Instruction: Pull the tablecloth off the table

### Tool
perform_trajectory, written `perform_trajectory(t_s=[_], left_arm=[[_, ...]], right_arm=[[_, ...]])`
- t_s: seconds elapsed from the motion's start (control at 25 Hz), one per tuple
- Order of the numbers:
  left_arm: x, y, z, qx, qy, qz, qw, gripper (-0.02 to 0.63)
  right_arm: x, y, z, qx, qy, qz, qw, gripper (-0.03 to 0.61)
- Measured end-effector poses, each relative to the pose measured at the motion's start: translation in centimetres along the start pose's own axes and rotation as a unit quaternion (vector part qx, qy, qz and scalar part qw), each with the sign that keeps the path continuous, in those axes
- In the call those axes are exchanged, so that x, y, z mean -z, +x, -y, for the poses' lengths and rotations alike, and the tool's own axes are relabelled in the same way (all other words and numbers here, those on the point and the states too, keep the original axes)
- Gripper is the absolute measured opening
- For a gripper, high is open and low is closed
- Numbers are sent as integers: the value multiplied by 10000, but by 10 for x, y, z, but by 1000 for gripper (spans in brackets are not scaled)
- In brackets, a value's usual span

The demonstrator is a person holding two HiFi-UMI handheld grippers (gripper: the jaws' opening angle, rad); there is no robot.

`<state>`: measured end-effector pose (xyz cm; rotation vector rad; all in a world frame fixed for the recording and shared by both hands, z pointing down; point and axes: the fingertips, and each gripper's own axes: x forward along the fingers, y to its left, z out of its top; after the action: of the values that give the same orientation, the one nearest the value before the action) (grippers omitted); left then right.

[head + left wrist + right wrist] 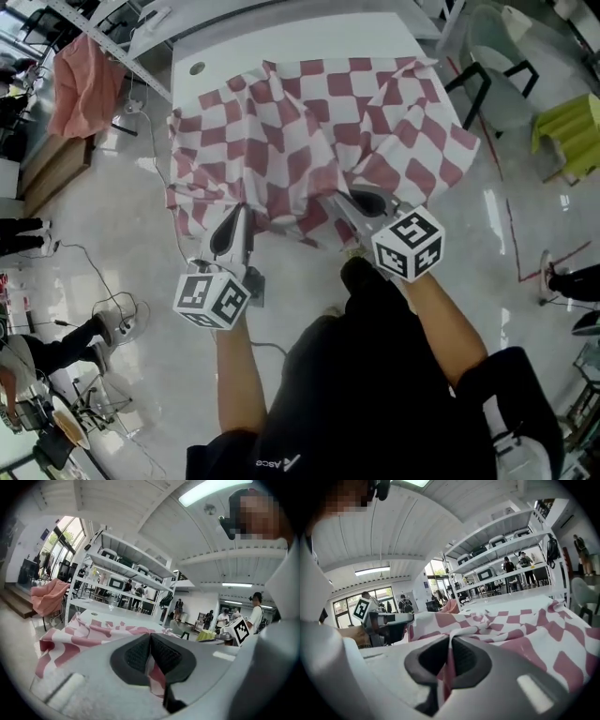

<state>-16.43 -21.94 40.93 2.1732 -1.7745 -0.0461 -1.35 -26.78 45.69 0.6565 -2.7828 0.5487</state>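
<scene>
Beyond the near edge of the worktop (281, 42), my left gripper (241, 211) and right gripper (336, 200) each clamped the tablecloth (319, 122). A thin fold could have slipped out under an uneven pull.

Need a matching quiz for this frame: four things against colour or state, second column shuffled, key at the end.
Things:
1. tablecloth
2. table
3. left gripper
4. pink cloth

States:
A. white, far end bare
B. plain-coloured, draped off to the left of the table in the head view
C. fingers shut on a fabric edge
D. red-and-white checks, bunched up

Pairs: 1-D, 2-A, 3-C, 4-B
</scene>
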Motion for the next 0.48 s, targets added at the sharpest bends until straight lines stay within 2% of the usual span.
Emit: perform_trajectory(t_s=[0.2,0.32,0.48], left_arm=[[-8,-103,25,251,128,358,9990,12],[-10,-141,54,431,195,493,9977,12],[-9,-186,87,476,106,697,9964,12]], right_arm=[[10,-49,-84,131,128,362,9992,6],[13,-85,-114,193,187,551,9981,6],[16,-131,-149,159,265,777,9965,6]])
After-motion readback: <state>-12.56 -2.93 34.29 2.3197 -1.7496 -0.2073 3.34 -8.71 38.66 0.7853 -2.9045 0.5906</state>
